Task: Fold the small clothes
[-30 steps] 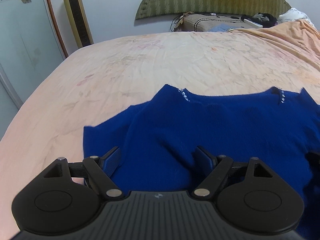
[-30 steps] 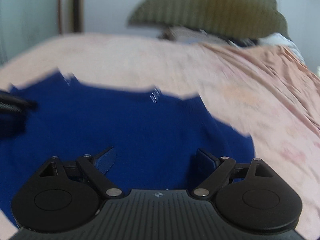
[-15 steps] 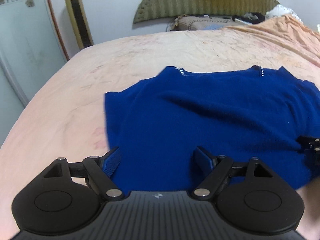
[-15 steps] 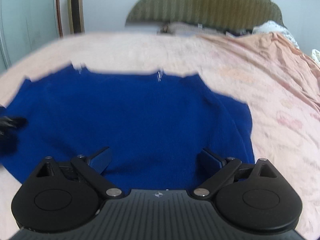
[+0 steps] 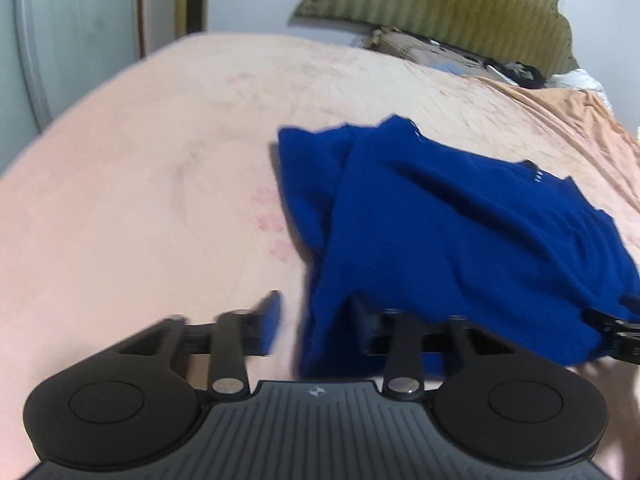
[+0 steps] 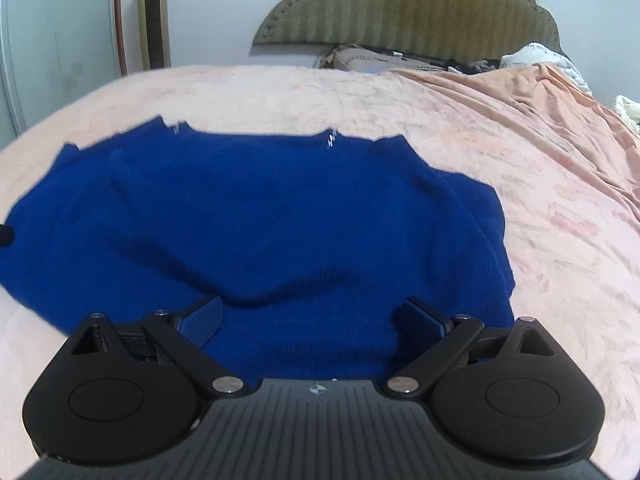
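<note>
The blue sweater (image 6: 256,232) lay spread on the pink bed (image 6: 520,168), ready for folding. The right gripper (image 6: 316,320) stood with fingers apart over its hem; the left gripper (image 5: 316,328) was also apart at its side edge, holding nothing.

The left gripper (image 5: 316,326) is hanging with fingers apart at the blue sweater's (image 5: 460,240) near-left corner — the sweater is lying on the bed (image 5: 140,200).
</note>
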